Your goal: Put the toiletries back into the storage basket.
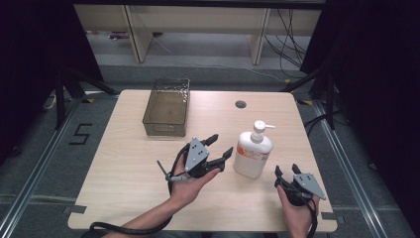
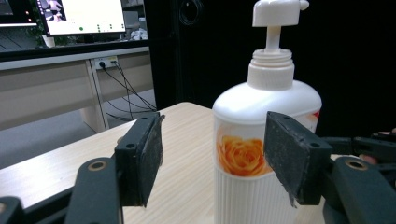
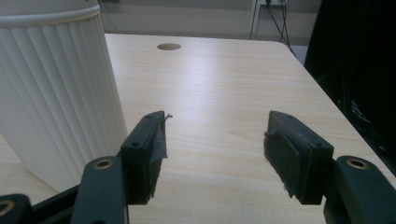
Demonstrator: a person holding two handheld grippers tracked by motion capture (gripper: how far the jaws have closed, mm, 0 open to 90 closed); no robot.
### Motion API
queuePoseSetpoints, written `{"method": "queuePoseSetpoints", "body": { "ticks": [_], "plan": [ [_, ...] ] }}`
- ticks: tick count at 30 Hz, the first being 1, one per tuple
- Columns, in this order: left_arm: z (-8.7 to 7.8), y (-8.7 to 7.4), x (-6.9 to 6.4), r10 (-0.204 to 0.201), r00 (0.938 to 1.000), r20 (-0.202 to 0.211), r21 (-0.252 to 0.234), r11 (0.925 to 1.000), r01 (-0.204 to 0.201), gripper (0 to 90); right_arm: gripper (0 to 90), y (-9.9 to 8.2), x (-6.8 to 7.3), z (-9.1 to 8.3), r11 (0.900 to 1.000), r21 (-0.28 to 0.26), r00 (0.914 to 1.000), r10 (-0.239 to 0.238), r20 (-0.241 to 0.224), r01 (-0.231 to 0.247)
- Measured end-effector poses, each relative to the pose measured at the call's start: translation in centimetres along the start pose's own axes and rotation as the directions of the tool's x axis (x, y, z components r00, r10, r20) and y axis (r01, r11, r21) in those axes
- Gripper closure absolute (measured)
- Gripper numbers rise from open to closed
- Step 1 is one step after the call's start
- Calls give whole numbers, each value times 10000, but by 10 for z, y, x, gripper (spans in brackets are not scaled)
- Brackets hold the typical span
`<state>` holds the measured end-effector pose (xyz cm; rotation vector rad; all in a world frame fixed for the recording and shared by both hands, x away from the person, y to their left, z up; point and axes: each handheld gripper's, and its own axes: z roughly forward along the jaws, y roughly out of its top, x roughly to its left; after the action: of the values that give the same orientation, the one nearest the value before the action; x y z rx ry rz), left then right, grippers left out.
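Observation:
A white pump bottle (image 1: 252, 151) with an orange rose label stands upright on the wooden table (image 1: 148, 198), right of centre. My left gripper (image 1: 223, 144) is held just left of it, jaws open and pointing at the bottle. In the left gripper view the bottle (image 2: 243, 154) stands close ahead of the open left gripper (image 2: 217, 156); the right pad (image 2: 292, 158) overlaps its side and nothing is gripped. My right gripper (image 1: 286, 169) rests low near the front right, open and empty. In the right gripper view the bottle's ribbed wall (image 3: 56, 93) rises left of the right gripper (image 3: 215, 154).
A metal mesh basket (image 1: 167, 106) sits at the back left of the table. A round cable hole (image 1: 240, 104) lies in the tabletop behind the bottle, also seen as the hole (image 3: 169, 46). Desks and cables stand beyond the far edge.

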<state>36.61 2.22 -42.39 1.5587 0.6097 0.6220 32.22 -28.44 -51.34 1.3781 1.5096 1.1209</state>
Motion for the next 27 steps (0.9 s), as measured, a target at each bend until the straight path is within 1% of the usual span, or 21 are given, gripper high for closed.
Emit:
{"method": "queuePoseSetpoints", "body": {
  "ticks": [2,3,4,5,6,7,11,12,15,16,18,19,20,21,22,23,24,25,26,27],
  "plan": [
    [4,3,-2,79,10000,-10,-5,10000,-79,366,393,0,0,0,10000,26,10000,-4,24,4],
    [8,6,-6,56,10000,-33,-34,10000,-56,366,393,0,1,-1,9998,98,9999,149,37,-150],
    [8,6,-6,56,10000,-33,-34,10000,-56,366,393,0,1,-1,9998,98,9999,149,37,-150],
    [10,9,-8,58,10000,-40,-63,10000,-59,366,393,0,0,0,10000,70,10000,2,13,-2],
    [12,10,-10,78,10000,-37,-41,10000,-78,366,393,0,0,0,10000,70,10000,2,13,-2],
    [14,12,-12,21,10000,-27,-80,10000,-21,367,393,0,1,0,9998,115,9999,136,24,-137],
    [21,17,-18,-64,10000,-75,-130,9999,63,371,392,0,1,0,9998,127,9999,167,0,-167],
    [22,19,-20,-54,9999,-92,-140,9999,52,373,392,0,-1,0,9999,70,9999,-72,-86,72],
    [27,23,-25,-89,9997,-215,-186,9998,85,377,392,0,0,0,9999,113,9999,14,-113,-13],
    [29,23,-27,-83,9996,-257,-176,9998,78,380,392,0,-1,1,9999,76,9999,-64,-89,65],
    [33,25,-30,-18,9995,-309,-158,9999,14,383,392,0,-1,1,10000,60,9999,-44,-139,45],
    [35,25,-32,-65,9995,-312,-142,9999,61,384,392,0,-1,1,10000,92,9999,-35,-132,37],
    [37,26,-34,-85,9994,-326,-111,9999,81,386,391,0,0,1,9999,-15,9999,141,-74,-142],
    [39,27,-35,-72,9995,-320,-83,9999,70,388,391,0,-2,1,9999,9,9999,-148,-66,148],
    [41,27,-37,-113,9994,-326,-87,9999,110,390,391,0,-2,1,9999,-1,9999,-117,-71,117],
    [43,28,-38,-155,9993,-332,-92,9998,152,392,391,0,0,0,9995,97,9994,289,-181,-287],
    [45,29,-39,-178,9992,-359,-116,9998,174,393,390,0,-1,1,9998,122,9995,147,-271,-143],
    [46,31,-40,-191,9990,-392,-134,9997,186,395,390,0,-1,1,9997,108,9996,228,-190,-226],
    [48,32,-41,-250,9988,-419,-161,9996,243,398,390,1,-3,1,9999,61,9998,-114,-186,115],
    [49,33,-42,-275,9987,-427,-194,9995,267,399,389,0,-2,2,10000,45,9998,35,-192,-34]
  ]
}}
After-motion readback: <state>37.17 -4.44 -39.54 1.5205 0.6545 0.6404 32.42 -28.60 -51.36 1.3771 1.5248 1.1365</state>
